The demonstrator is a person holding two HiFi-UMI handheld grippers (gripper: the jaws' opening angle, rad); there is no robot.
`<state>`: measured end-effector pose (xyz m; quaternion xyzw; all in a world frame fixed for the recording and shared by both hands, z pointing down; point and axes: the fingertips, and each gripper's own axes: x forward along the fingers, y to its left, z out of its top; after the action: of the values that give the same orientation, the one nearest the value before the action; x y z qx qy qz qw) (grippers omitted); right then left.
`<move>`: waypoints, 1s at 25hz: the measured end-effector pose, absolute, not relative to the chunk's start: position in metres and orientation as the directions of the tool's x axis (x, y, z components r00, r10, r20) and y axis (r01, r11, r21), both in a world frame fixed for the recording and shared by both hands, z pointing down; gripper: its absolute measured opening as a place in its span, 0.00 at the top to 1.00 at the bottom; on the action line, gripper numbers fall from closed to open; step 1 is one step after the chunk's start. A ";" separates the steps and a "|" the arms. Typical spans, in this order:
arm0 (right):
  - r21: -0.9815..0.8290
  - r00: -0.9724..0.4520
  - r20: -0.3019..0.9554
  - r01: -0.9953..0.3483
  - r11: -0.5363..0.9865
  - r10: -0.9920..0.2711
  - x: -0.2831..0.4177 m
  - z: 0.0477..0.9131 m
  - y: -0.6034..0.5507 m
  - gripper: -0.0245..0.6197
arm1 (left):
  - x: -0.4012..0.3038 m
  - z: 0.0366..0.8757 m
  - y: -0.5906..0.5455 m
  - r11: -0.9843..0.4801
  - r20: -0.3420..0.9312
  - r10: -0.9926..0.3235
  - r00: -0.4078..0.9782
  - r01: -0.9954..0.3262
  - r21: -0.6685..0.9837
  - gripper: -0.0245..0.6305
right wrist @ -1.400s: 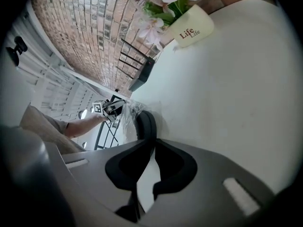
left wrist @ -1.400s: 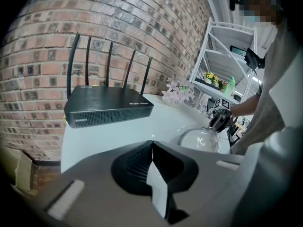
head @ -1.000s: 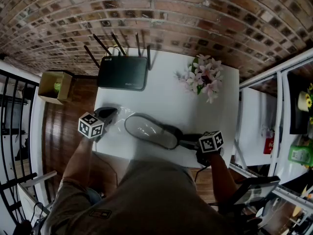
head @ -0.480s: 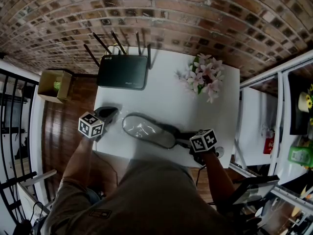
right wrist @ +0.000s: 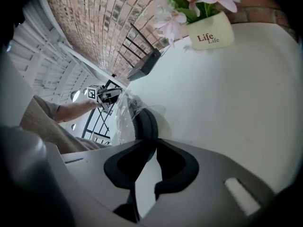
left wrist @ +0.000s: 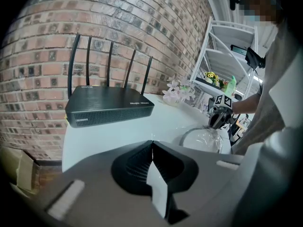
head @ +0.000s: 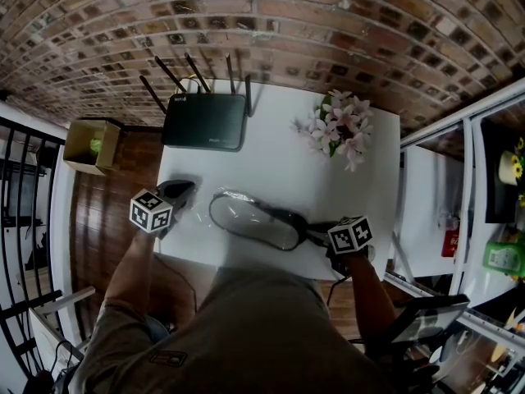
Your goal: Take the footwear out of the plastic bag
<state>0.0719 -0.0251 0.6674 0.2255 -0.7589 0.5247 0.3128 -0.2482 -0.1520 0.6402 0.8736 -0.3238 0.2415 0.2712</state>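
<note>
A dark shoe (head: 280, 220) lies on the white table (head: 279, 158) inside a clear plastic bag (head: 244, 214). My left gripper (head: 191, 190) is shut on the bag's left edge. In the right gripper view the film (right wrist: 124, 115) stretches from that gripper (right wrist: 108, 97) to the shoe (right wrist: 144, 124). My right gripper (head: 312, 235) sits at the shoe's right end. Its jaws have just been closing, and the shoe's end is pinched between them (right wrist: 152, 145). From the left gripper (left wrist: 151, 148) I see the bag (left wrist: 203, 140) and the right gripper (left wrist: 218, 119) beyond it.
A black router (head: 205, 121) with several antennas stands at the table's back left. A pot of pink flowers (head: 340, 130) is at the back right. A cardboard box (head: 92, 144) sits on the floor to the left, and white shelving (head: 459, 220) stands to the right.
The right gripper edged left toward the shoe, then drew slightly back right, and its jaws narrowed around the shoe's end. The left gripper and the bag's left edge stayed put.
</note>
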 end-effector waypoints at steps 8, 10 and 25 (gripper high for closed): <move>-0.641 -0.685 0.728 -0.697 0.320 -0.032 0.104 0.669 -0.027 0.86 | -0.248 0.639 -0.150 -0.646 0.604 -0.434 0.668 -0.698 0.308 0.96; -0.638 -0.682 0.731 -0.703 0.314 -0.040 0.110 0.670 -0.029 0.86 | -0.248 0.639 -0.149 -0.648 0.606 -0.434 0.667 -0.698 0.305 0.96; -0.644 -0.687 0.726 -0.694 0.320 -0.028 0.109 0.671 -0.031 0.85 | -0.237 0.605 -0.138 -0.707 0.552 -0.450 0.702 -0.657 0.261 0.74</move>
<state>0.1095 -0.0308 0.6714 0.2410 -0.7495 0.5308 0.3138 -0.2375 -0.1384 0.6045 0.8947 -0.3094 0.2303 0.2253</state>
